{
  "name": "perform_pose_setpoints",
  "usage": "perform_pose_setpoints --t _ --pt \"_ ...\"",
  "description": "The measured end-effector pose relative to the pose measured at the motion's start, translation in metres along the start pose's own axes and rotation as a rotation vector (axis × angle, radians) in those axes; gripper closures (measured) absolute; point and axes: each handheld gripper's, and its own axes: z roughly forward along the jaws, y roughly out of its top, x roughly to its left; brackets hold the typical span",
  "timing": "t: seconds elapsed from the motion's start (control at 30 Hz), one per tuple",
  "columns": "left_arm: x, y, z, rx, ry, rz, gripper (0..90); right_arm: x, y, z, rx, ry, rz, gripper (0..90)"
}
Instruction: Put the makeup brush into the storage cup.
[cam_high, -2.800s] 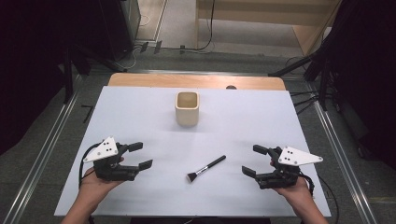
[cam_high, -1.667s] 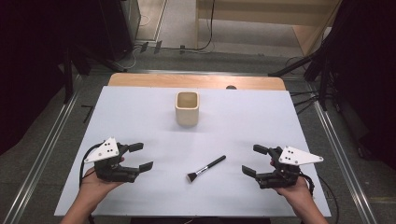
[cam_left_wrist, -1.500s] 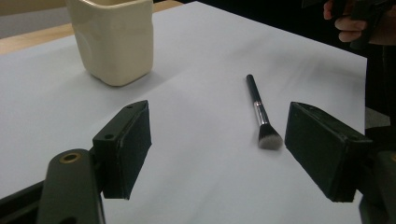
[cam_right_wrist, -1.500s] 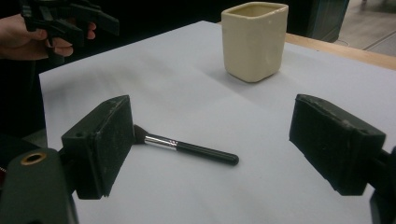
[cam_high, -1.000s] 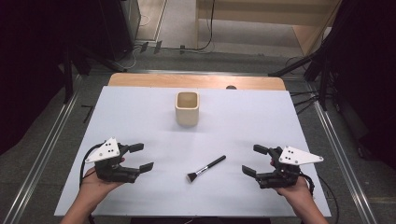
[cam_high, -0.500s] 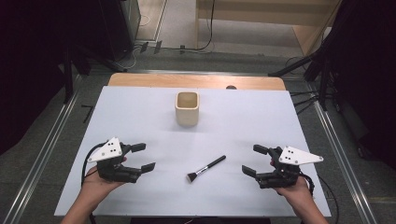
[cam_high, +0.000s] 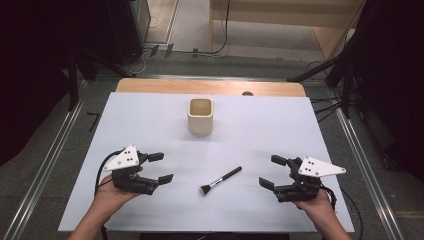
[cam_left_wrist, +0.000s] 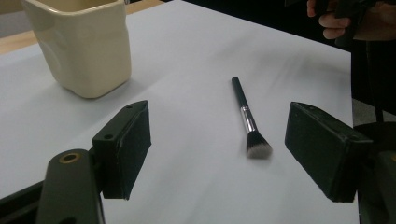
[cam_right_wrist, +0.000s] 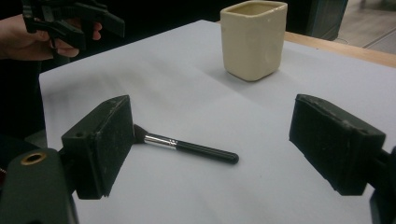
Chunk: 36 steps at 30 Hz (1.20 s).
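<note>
High view: white table (cam_high: 150, 125), perhaps concrete floor (cam_high: 192, 25) beyond; left claw (cam_high: 161, 167) and right claw (cam_high: 270, 171) released.

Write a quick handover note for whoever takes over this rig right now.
Left gripper: jaws open, holding nothing, at the near left of the table.
Right gripper: jaws open, holding nothing, at the near right.
Makeup brush: flat on the table between the two grippers, bristles toward the person.
Cream cup: upright, farther back, apart from the brush.
Done: nothing.
Left: likely pick up the brush and stand it in the cup.
</note>
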Motion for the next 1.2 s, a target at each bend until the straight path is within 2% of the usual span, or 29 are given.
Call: perform_pose_setpoints --t 0.67,0.9,1.2 --pt "-0.002 0.011 0.021 0.000 -0.020 0.015 22.3 0.001 0.000 0.001 0.010 -0.001 -0.004 14.7" --pt "-0.002 0.014 0.030 0.000 -0.029 0.006 22.3 0.002 -0.001 0.001 0.010 -0.003 -0.005 14.8" --pt "-0.004 0.022 0.043 -0.008 -0.039 0.021 22.3 0.002 -0.001 0.001 0.008 -0.003 -0.001 14.7"
